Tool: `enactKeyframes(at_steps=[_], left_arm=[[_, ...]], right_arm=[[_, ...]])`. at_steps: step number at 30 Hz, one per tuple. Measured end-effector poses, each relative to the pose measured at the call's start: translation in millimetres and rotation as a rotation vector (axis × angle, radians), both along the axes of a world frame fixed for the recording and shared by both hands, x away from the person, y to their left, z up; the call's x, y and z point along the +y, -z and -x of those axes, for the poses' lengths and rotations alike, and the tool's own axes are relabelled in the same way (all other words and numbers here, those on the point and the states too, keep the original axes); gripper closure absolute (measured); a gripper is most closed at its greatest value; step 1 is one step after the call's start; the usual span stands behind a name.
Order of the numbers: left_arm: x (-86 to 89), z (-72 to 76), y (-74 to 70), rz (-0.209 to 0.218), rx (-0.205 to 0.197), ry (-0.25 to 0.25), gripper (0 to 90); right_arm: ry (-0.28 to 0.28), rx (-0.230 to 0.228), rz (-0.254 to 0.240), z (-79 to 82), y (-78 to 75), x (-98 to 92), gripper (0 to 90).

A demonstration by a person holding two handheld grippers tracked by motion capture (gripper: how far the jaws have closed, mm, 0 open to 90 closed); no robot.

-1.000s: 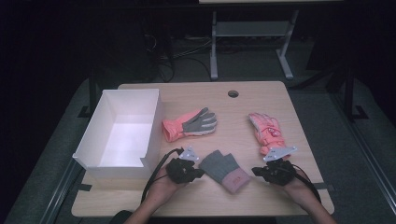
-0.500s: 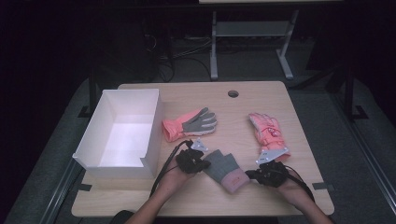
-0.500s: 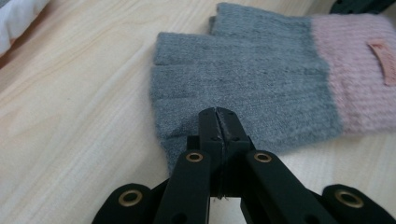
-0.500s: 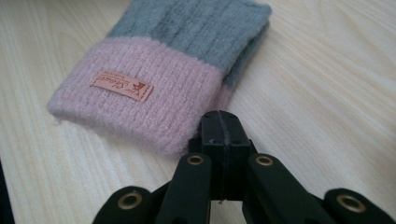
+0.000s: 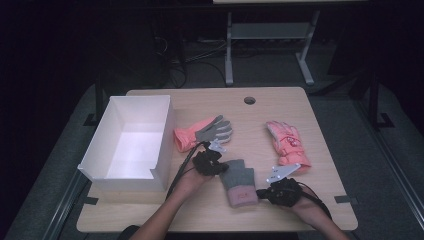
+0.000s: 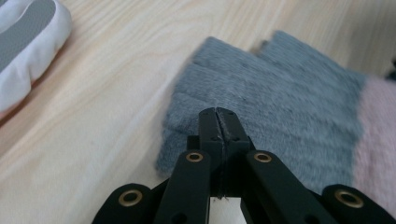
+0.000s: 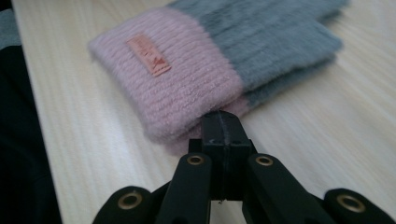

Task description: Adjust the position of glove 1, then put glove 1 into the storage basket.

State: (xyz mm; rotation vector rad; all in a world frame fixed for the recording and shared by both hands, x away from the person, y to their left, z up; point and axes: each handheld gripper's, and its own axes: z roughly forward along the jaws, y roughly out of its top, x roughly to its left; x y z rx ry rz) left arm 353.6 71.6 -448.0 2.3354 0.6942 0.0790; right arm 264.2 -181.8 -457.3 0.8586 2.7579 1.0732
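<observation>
On pink cuff (image 7: 187,88), small peach label (image 7: 149,55), writing unreadable

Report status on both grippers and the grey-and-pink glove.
Left gripper shut, tip at the glove's grey finger end. Right gripper shut, at its pink cuff. Grey-and-pink glove flat on table, not gripped. Nothing in the way.

thing: grey and pink glove (image 5: 238,181)
look: fuzzy knit; grey finger part, ribbed pink cuff bearing a small pink label (image 7: 148,54)
state: lies flat, looks doubled, a second layer showing under the cuff edge
pose: fingers toward the upper left of the high view, cuff toward the lower edge
place: low centre of the high view, on the surface near its front edge
</observation>
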Motion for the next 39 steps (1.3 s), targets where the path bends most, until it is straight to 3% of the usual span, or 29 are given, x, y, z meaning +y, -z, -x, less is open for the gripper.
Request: enactKeyframes(at_steps=[14,25,28,34,39], left_arm=[[-18.2,-17.2,2.4,0.016,0.020,0.034,89.7],[-26.6,-17.6,3.3,0.022,0.024,0.072,89.7],[-27.3,-17.4,2.8,0.016,0.020,0.078,89.7],[-24.7,-16.8,-0.9,0.024,0.027,0.064,89.6],[-15.8,-13.4,-9.0,0.043,0.011,0.050,85.1]], right_arm=[[-0.103,0.011,-0.025,7.3,1.6,38.0,90.0],[-0.165,0.000,-0.043,8.6,4.8,75.7,90.0],[-0.176,-0.011,-0.033,8.2,4.9,77.9,90.0],[-0.147,-0.007,-0.066,9.2,1.0,69.3,90.0],[-0.116,-0.015,-0.078,10.6,-6.1,55.3,76.6]])
